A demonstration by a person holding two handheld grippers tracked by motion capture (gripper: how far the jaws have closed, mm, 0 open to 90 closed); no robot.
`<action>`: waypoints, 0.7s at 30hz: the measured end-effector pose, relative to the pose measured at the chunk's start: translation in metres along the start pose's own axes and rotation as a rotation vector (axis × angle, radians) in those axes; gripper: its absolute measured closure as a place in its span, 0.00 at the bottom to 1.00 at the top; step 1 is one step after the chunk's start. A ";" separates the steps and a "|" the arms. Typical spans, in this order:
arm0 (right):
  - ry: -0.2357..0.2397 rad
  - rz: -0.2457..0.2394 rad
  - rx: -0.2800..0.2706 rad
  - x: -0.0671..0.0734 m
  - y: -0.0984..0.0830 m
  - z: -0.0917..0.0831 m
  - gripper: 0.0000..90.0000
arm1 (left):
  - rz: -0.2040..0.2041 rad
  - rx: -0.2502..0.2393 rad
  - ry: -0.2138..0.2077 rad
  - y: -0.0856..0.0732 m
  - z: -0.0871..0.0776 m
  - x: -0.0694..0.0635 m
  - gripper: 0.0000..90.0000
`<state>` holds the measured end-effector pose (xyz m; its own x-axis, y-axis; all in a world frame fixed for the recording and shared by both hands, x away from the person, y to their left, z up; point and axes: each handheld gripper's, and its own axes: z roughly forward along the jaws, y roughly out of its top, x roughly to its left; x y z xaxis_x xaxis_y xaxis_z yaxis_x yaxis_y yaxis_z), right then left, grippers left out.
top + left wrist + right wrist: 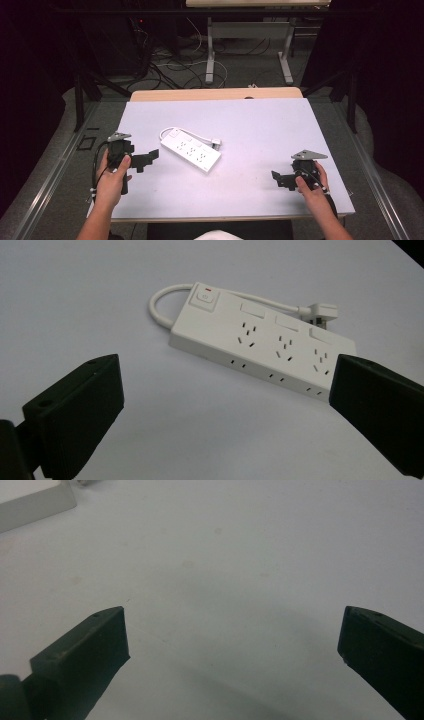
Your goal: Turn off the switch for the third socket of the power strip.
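At the centre of the white desk (250,125), a little toward nine o'clock, lies a white power strip (190,149), flat, its sockets facing up. Its short cord (161,305) loops round from the switch end, and the plug (320,313) rests just beside the strip's far edge, plugged into nothing. The left tool (145,159), held at about eight o'clock, points at the strip from near by, its jaws wide apart and holding nothing. The right tool (280,179), at about four o'clock, sits well apart from the strip, its jaws likewise spread and empty. By the look of it, the work has not begun: nothing is gripped or touched, and reaching for and grasping the strip all remain.
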<state>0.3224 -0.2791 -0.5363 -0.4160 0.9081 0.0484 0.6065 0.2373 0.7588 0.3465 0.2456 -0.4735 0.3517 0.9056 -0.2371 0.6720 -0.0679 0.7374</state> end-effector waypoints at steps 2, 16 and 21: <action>0.003 0.001 -0.002 0.000 0.000 0.000 0.00 | -0.013 -0.005 0.007 -0.004 0.001 0.003 0.01; 0.001 0.001 0.000 -0.001 0.000 0.000 0.00 | -0.056 0.010 0.024 -0.029 0.006 0.023 0.02; 0.000 0.001 0.000 -0.001 0.000 0.000 0.00 | -0.046 0.008 0.047 -0.038 0.011 0.030 0.02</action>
<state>0.3227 -0.2798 -0.5367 -0.4157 0.9082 0.0489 0.6069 0.2369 0.7587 0.3387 0.2712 -0.5154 0.2897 0.9265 -0.2403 0.6918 -0.0292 0.7215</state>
